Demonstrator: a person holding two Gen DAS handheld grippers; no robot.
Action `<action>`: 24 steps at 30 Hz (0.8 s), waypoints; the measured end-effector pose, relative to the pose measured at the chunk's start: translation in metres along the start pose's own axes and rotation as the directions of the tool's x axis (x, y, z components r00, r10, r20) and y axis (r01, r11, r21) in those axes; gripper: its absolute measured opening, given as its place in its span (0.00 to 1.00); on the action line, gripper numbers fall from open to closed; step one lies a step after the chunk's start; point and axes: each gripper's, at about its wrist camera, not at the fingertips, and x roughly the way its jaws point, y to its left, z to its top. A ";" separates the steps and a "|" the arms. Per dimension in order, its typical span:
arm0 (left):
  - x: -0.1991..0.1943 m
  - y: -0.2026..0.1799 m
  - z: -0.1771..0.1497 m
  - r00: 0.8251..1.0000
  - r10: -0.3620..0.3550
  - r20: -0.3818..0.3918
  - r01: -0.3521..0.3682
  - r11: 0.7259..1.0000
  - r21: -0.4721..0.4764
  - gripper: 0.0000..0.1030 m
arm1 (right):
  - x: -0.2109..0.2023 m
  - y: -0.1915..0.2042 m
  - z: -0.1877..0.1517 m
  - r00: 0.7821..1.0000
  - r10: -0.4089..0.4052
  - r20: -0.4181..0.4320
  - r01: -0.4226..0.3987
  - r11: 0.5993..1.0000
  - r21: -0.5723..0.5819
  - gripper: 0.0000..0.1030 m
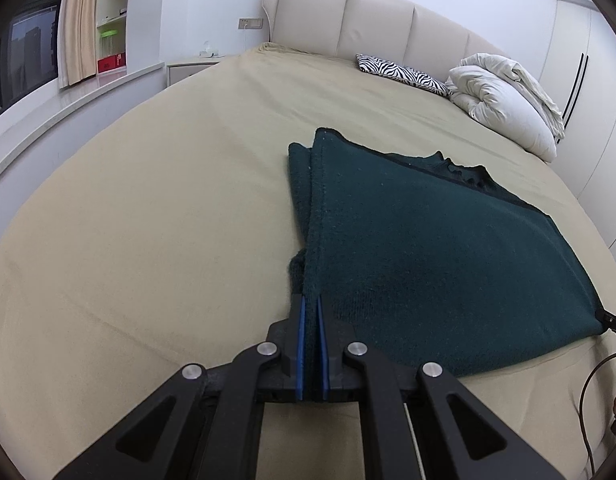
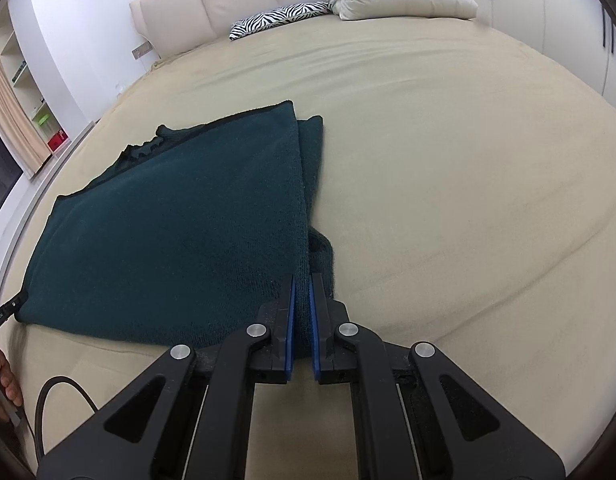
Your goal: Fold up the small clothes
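A wide bed (image 1: 147, 208) fills both views, covered in a smooth beige sheet with faint creases; its near edge is cut off below the frame. Behind it stands a padded cream headboard (image 1: 368, 12) in vertical panels, partly hidden on the right by a bundled white duvet (image 1: 504, 96), soft and rumpled. Beside the duvet lies a flat zebra-striped pillow (image 1: 404, 70).

The dark green knit garment (image 1: 428, 248) lies on the sheet near the front of the bed, folded over on itself so that a lower layer shows as a narrow strip along each side edge. Its weave is fuzzy and fine-ribbed, and a scalloped dark trim peeks out at the far edge; what kind of garment it is cannot be made out.

The left hand-held gripper (image 1: 310, 300) is clamped on the garment's near left corner, blue pads pressed onto the cloth. The right hand-held gripper (image 2: 301, 280) is likewise pinched together on the near right corner, with knit bunched between its blue pads.

At the frame edge, part of a hand (image 2: 3, 380) and a looping black cable (image 2: 63, 384) show, mostly cut off.
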 end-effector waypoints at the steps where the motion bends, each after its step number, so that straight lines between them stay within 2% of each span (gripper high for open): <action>1: -0.001 -0.001 -0.002 1.000 0.002 0.000 -0.002 1.000 0.002 0.07 | -0.002 0.000 -0.002 1.000 0.000 0.002 0.000 1.000 0.001 0.05; 15: 0.006 0.003 -0.006 0.999 -0.001 -0.032 0.001 1.000 0.004 0.08 | 0.003 -0.010 -0.016 0.999 0.028 -0.015 -0.027 0.999 0.040 0.05; 18: 0.006 0.005 -0.005 0.999 -0.003 -0.038 0.002 1.000 -0.002 0.12 | 0.006 -0.009 -0.014 0.999 0.030 -0.028 -0.029 0.999 0.030 0.05; 19: 0.004 0.007 -0.005 0.999 -0.006 -0.040 0.005 1.000 -0.010 0.18 | 0.006 -0.007 -0.013 0.999 0.033 -0.034 -0.033 0.999 0.021 0.05; 22: -0.004 0.013 -0.004 0.999 -0.022 -0.049 0.019 0.999 -0.042 0.27 | -0.002 -0.010 -0.011 0.998 0.052 -0.040 -0.050 0.998 0.033 0.07; 24: -0.019 0.017 0.000 0.999 -0.019 -0.027 0.017 0.998 -0.067 0.27 | -0.014 -0.015 -0.009 0.999 0.036 -0.024 -0.035 0.998 0.051 0.12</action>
